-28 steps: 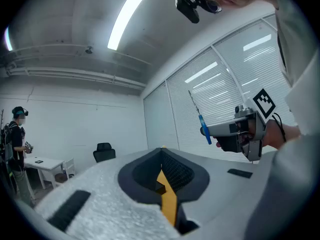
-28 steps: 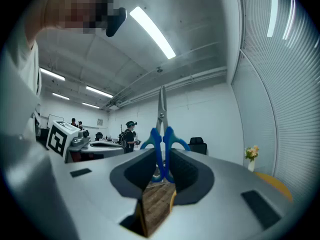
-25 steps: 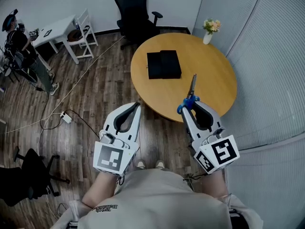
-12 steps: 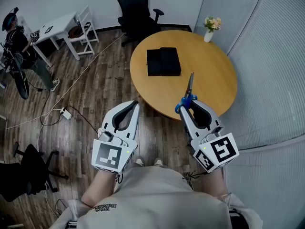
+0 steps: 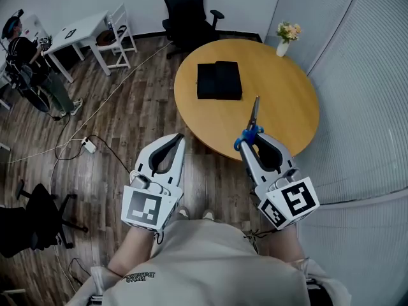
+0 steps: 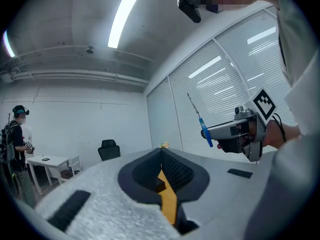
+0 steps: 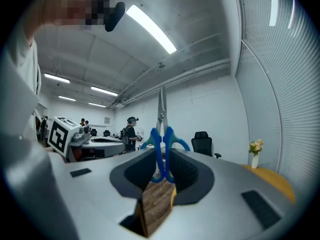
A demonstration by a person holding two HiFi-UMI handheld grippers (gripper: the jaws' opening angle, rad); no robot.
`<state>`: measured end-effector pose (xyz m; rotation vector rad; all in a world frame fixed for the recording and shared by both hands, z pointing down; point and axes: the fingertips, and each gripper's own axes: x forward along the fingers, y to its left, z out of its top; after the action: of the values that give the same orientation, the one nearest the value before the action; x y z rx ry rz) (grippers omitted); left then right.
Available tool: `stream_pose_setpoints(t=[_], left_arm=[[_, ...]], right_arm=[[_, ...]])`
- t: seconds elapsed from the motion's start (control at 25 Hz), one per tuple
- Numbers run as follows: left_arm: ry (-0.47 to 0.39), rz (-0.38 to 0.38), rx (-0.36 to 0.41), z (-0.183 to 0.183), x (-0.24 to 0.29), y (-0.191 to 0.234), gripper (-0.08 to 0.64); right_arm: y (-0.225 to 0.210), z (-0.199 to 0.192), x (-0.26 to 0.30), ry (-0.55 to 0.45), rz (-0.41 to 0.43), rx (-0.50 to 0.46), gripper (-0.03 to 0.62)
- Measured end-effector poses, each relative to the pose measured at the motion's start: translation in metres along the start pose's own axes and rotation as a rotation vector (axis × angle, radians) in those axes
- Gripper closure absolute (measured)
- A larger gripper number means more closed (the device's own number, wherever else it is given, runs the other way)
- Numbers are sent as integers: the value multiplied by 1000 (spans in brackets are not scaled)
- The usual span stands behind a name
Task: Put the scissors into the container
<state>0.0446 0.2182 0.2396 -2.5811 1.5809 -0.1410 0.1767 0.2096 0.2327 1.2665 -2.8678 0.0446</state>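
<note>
Wood-plank floor (image 5: pixel 115 126) surrounds a round wooden table (image 5: pixel 287 113) in an office room. The scissors (image 5: pixel 254 118) are off the table and in the air, over its near edge. Their blue handles are pinched between the jaws of the right gripper (image 5: pixel 250 143), and their closed blades point away toward 12 o'clock. The right gripper view shows the handle loops squeezed side by side between the pads, with the blades rising straight out of the grip. The black container (image 5: pixel 218 81) lies flat on the table at about 11 o'clock from the blade tips and well apart from them. From here I cannot tell how its top opens. A small vase of flowers (image 5: pixel 284 42) stands at the table's 1 o'clock edge, clear of the likely path.

The left gripper (image 5: pixel 174 138) hangs at 9 o'clock of the right one, over the floor, with its jaws together on nothing.

To do this step well, I would carry the scissors forward and slightly left, keeping the squeeze firm. They should be tipped blades-down only once they are directly over the container. Lowering them close before letting go should stop them bouncing out or sliding off.
</note>
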Motion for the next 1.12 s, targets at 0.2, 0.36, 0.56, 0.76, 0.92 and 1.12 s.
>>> stream_pose_setpoints(t=[0.2,0.36,0.56,0.76,0.92,1.12], left_arm=[[1,13,3,-2,-4,-10,538],[22,30,13,-3,-2,-15,538],[34,27,3,-10,5,-22,538],[28,31,14,-12,13,-20,538],[17,29,8,-19,12,-12,538],[13,28,-2,-28,21,9,538]], right_arm=[[-2,-6,-5,-2,24,5,495],[-11,-8,-8,-7,34,25,495],[-18,-15,-8,-4,45,36,495],[-24,-17,-2,-8,51,32,495],[-19,-23,9,-3,53,25,495],[-20,-26,32,1,46,17,495]])
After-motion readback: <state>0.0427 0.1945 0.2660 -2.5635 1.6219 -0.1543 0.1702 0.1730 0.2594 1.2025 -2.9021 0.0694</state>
